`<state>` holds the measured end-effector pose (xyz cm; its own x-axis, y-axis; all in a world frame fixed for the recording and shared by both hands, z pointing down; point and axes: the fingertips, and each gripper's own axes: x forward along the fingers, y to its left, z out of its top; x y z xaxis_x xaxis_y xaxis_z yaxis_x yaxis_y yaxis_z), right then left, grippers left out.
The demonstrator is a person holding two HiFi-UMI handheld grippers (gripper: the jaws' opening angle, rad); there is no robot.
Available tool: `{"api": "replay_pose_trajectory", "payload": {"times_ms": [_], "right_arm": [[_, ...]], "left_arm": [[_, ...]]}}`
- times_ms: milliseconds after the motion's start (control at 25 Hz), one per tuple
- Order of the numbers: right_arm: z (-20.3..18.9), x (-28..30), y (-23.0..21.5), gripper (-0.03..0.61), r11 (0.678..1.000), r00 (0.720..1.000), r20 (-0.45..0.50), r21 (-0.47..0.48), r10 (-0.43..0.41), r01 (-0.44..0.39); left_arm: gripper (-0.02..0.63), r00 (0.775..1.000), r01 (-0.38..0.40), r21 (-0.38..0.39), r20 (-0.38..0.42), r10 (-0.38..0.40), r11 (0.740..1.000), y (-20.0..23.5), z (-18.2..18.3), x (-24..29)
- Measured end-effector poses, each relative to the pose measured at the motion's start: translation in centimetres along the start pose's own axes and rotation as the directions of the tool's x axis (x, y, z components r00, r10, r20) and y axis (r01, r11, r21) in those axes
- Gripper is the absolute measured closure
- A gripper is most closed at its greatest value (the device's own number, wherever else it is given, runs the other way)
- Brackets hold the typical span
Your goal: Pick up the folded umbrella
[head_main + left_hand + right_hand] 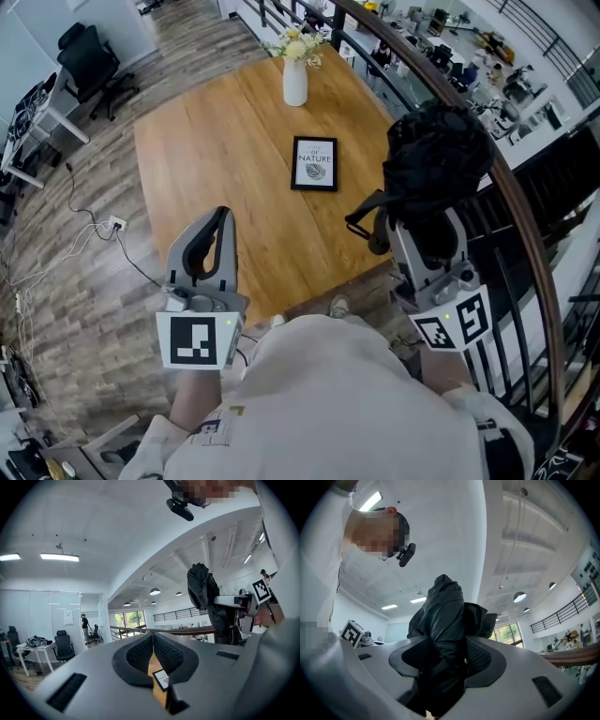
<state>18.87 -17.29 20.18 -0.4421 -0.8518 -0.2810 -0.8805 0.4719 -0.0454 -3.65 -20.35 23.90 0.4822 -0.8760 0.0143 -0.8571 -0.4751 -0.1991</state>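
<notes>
The folded umbrella [436,155] is a black, crumpled bundle held up in the air at the right of the head view. My right gripper [422,230] is shut on it. In the right gripper view the black fabric [443,616] fills the gap between the pads and rises above them. The umbrella [204,590] also shows in the left gripper view, at the right. My left gripper [222,217] hovers at the table's near edge, its fingertips meeting with nothing between them. Through its jaws [152,637] only a slit of table shows.
The wooden table [225,141] bears a white vase of flowers [295,80] at its far edge and a black-framed print [314,163] near the middle. A curved railing [525,225] runs close along the right. An office chair [89,61] and floor cables [94,225] lie left.
</notes>
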Motion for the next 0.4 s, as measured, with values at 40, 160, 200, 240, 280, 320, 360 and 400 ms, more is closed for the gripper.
{"api": "replay_pose_trajectory", "payload": {"times_ms": [40, 160, 200, 240, 280, 320, 360, 400], "right_arm": [[0.0, -0.1, -0.2, 0.325, 1.000, 1.000, 0.001, 0.001, -0.004, 0.004], [-0.1, -0.4, -0.9, 0.325, 1.000, 1.000, -0.003, 0.002, -0.016, 0.016], [-0.1, -0.5, -1.1, 0.325, 1.000, 1.000, -0.005, 0.002, -0.018, 0.018], [0.0, -0.6, -1.3, 0.325, 1.000, 1.000, -0.007, 0.003, -0.019, 0.019], [0.0, -0.7, -1.5, 0.325, 1.000, 1.000, -0.008, 0.003, -0.020, 0.020], [0.1, -0.9, -1.7, 0.325, 1.000, 1.000, -0.009, 0.004, -0.019, 0.019], [0.1, -1.0, -1.8, 0.325, 1.000, 1.000, -0.009, 0.006, -0.019, 0.019], [0.2, -1.1, -1.9, 0.325, 1.000, 1.000, -0.009, 0.007, -0.018, 0.018]], "left_arm": [[0.594, 1.000, -0.007, 0.006, -0.008, 0.008, 1.000, 0.1, -0.1, 0.1], [0.594, 1.000, -0.020, 0.016, -0.013, 0.021, 1.000, 0.1, -0.4, 0.5], [0.594, 1.000, -0.014, 0.017, -0.007, 0.014, 1.000, -0.1, -0.3, 0.7], [0.594, 1.000, -0.007, 0.018, -0.002, 0.007, 1.000, -0.4, -0.2, 0.9], [0.594, 1.000, -0.002, 0.017, 0.000, 0.002, 1.000, -0.6, -0.1, 1.0], [0.594, 1.000, 0.002, 0.015, 0.001, -0.002, 1.000, -0.8, -0.1, 1.2], [0.594, 1.000, 0.005, 0.014, 0.001, -0.005, 1.000, -1.0, 0.0, 1.3], [0.594, 1.000, 0.007, 0.013, 0.001, -0.007, 1.000, -1.1, 0.1, 1.4]]}}
